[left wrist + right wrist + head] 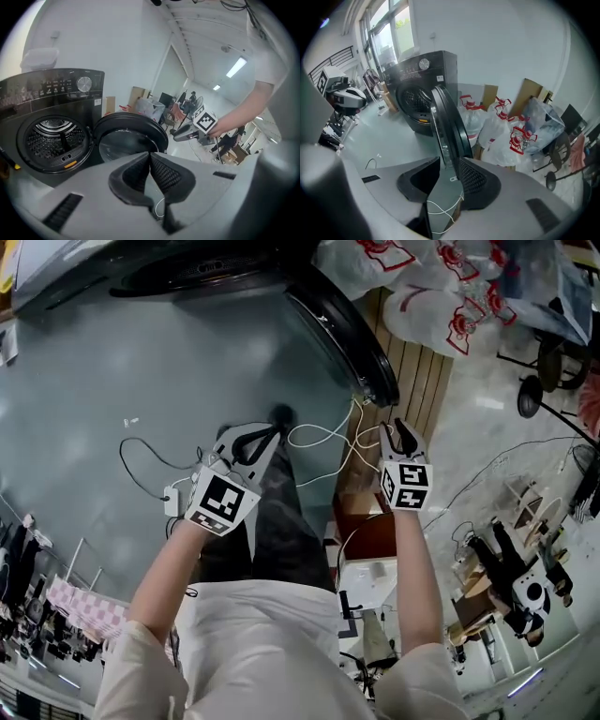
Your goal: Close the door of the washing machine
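Observation:
The black front-loading washing machine (pixel 51 136) stands with its drum open. Its round door (pixel 347 334) swings out to the right and is seen edge-on in the right gripper view (pixel 445 126). My left gripper (pixel 267 432) hangs above the grey floor in front of the machine. Its jaws meet at the tips with nothing between them (pixel 150 157). My right gripper (pixel 403 432) is just short of the door's free edge and apart from it. Its jaws stand open and empty (pixel 449 161), with the door edge in line beyond them.
White plastic bags with red print (pixel 422 287) lie to the right of the door on wooden planks (pixel 412 381). White cables (pixel 319 442) and a white adapter (pixel 173 501) lie on the floor under the grippers. A wheeled chair (pixel 544 362) stands at the far right.

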`<state>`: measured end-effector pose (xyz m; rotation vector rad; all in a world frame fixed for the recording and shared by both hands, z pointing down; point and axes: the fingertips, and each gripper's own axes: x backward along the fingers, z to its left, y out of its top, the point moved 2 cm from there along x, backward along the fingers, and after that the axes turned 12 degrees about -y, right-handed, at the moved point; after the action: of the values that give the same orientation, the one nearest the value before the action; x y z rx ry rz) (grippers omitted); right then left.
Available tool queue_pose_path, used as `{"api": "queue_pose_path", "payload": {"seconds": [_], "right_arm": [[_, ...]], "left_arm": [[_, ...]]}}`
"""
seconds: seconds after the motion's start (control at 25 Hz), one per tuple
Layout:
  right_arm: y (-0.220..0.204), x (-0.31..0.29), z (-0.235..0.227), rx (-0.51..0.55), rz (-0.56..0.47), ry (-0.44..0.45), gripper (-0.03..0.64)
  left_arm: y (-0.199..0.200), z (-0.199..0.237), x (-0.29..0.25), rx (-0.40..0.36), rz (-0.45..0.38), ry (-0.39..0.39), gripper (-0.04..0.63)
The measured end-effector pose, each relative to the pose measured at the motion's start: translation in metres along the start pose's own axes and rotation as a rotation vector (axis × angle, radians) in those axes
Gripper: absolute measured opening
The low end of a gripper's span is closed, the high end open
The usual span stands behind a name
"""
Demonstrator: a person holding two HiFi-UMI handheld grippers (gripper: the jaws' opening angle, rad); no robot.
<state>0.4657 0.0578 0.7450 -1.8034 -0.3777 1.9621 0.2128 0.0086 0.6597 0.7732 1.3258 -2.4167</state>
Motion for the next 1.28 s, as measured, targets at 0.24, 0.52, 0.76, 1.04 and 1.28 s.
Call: {"api": "queue_pose_path", "payload": {"seconds": [0.24, 0.52, 0.76, 1.04, 1.28], "right_arm": [[-0.012, -0.045, -0.029, 0.049, 0.051, -0.056, 0.144], [-0.018, -0.076, -0.029, 0.169, 0.044, -0.025, 0.144], [-0.021, -0.084, -0.027, 0.215, -0.004, -0.041, 0.103], [-0.032, -0.076, -0.006, 0.218, 0.013, -0.020, 0.095], [-0.041, -0.064, 0.038, 0.222, 0.051, 0.019, 0.091]], "left_arm": [[-0.022, 0.009, -0.022, 0.029, 0.035, -0.012, 0.014], [-0.043, 0.033, -0.030, 0.057, 0.038, 0.024, 0.014], [-0.054, 0.043, -0.034, 0.072, 0.037, 0.047, 0.014], [-0.063, 0.044, -0.023, 0.093, 0.033, 0.079, 0.014], [-0.074, 0.054, 0.007, 0.118, 0.008, 0.117, 0.014]]}}
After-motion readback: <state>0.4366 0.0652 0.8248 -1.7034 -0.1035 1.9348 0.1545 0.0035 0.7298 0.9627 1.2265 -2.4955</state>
